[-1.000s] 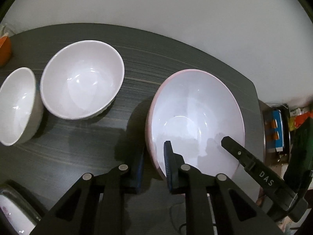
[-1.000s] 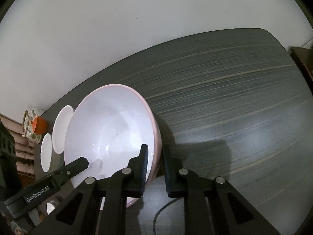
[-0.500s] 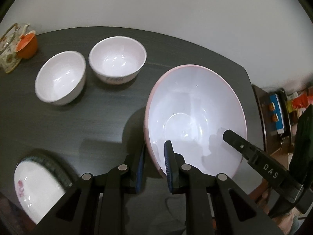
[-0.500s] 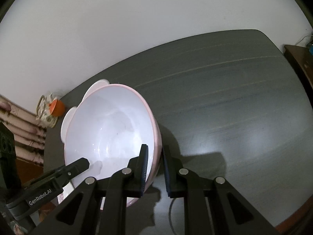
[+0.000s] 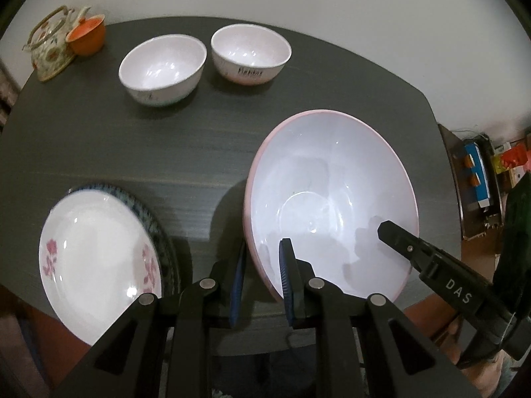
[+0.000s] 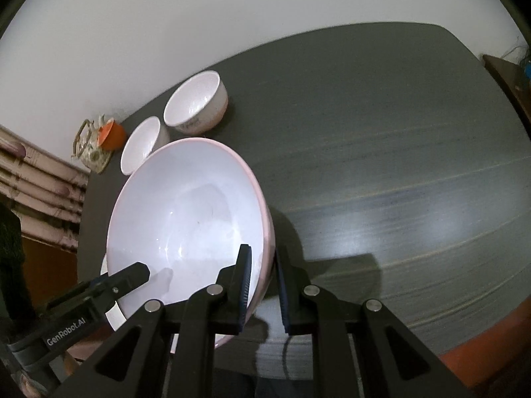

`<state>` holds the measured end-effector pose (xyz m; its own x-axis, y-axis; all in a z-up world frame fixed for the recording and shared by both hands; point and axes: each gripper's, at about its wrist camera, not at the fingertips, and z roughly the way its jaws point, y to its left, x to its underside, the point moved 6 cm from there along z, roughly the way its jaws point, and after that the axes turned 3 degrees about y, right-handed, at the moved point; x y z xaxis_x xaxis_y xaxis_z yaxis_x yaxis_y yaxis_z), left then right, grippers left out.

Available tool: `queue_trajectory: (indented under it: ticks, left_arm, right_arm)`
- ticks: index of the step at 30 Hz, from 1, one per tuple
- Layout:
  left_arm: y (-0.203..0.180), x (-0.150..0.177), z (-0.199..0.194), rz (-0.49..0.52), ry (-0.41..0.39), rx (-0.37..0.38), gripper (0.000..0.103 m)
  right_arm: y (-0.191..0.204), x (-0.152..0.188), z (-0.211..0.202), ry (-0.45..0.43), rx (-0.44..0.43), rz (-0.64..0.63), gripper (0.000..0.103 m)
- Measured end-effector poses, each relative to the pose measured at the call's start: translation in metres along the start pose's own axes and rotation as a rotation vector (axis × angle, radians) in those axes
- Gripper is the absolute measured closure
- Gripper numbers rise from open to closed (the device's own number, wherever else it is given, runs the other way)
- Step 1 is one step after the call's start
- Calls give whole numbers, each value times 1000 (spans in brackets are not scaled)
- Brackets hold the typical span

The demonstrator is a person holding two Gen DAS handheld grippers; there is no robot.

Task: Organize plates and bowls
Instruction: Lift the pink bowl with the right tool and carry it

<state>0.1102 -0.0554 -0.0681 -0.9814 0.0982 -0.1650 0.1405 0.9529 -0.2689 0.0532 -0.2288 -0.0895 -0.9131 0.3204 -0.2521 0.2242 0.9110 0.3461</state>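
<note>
Big pink bowl (image 5: 332, 199) is carried between both tongs, over the dark table (image 5: 199, 152).

Left tongs (image 5: 262, 278): clenched on the bowl's near-left rim, one blue pad inside, one outside against the pink wall. Right tongs (image 6: 264, 285): clenched on the opposite rim, same fashion, inner pad over the white inside, outer pad on the pink outside. From the left camera the right tongs' finger shows reaching over the bowl's right edge (image 5: 408, 248); from the right camera the left tongs' finger comes in at the lower left (image 6: 126, 278).

Bowl white inside, pink outside, nothing in it. It casts a shadow on the table to its left in the left view, to its right in the right view.

Ahead of the left tongs, toward the wall: two small white bowls side by side, the left one (image 5: 162, 66) just beside the right one (image 5: 250, 53), which has lettering on its side. Neither touches the big bowl. Further left at the table's far corner, a patterned teapot (image 5: 49, 46) with an orange cup (image 5: 88, 34) touching it.

Left of the left tongs, at the near table edge: a white plate with pink flowers (image 5: 96, 262) lying on a blue-patterned plate (image 5: 156, 219), only its rim showing.

Right of the right tongs the table is bare, blurred.
</note>
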Motion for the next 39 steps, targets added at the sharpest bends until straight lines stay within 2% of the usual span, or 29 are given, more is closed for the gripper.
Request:
queue_trajectory:
  ticks: [14, 33, 35, 39]
  left_arm:
    - [-1, 24, 23, -1, 33, 8, 86]
    - [1, 23, 42, -1, 58, 5, 86]
    - [1, 23, 43, -1, 61, 3, 86]
    - [1, 21, 42, -3, 59, 8, 84]
  right_arm:
    - [-11, 24, 23, 20, 31, 12, 88]
    - [-17, 29, 38, 32, 24, 22, 87]
    - [-17, 29, 38, 39, 14, 25, 85]
    - [-15, 27, 37, 38, 36, 10, 85]
